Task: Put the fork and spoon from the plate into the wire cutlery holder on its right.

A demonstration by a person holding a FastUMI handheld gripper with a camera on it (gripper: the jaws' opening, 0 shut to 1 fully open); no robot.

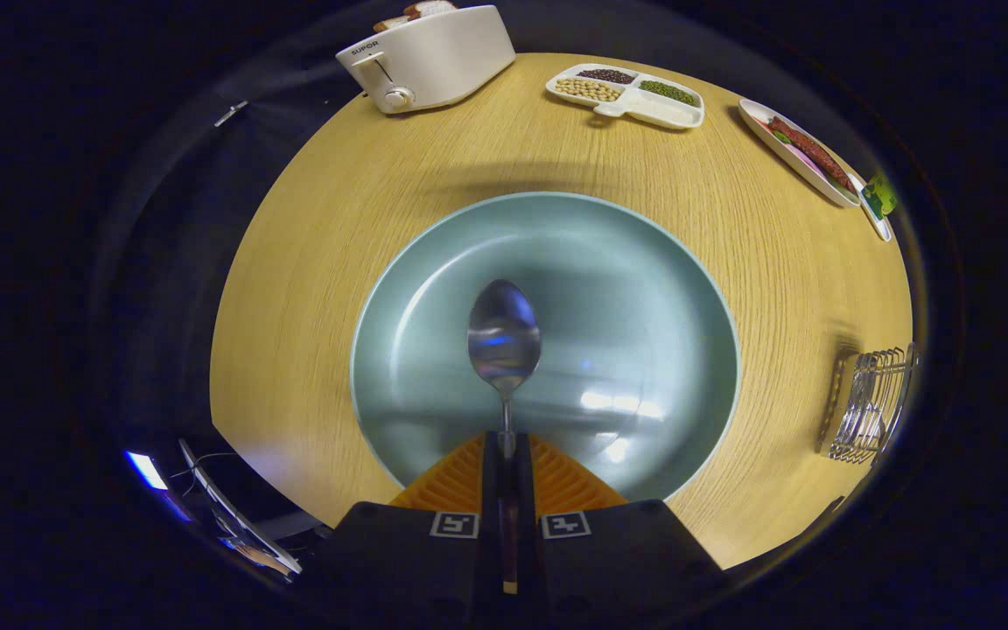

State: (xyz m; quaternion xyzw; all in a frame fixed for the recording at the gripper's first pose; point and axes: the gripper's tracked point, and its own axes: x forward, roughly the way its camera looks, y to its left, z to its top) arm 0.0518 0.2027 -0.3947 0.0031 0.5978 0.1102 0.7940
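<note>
A metal spoon [504, 337] points straight ahead over the pale blue-green plate [644, 262]. My gripper [507, 451] is shut on the spoon's handle, both fingers pressed against it, with the bowl of the spoon sticking out beyond the tips. The spoon seems lifted a little above the plate, though I cannot tell for sure. The wire cutlery holder [870, 404] stands to the right of the plate on the wooden table [311, 262]; a piece of metal cutlery seems to lie inside it, too small to make out.
At the back left stands a white toaster [427, 57] with bread in it. A white divided tray [625, 94] of beans sits at the back, and a white dish [806, 150] with food further right. The table's edge runs close on the left.
</note>
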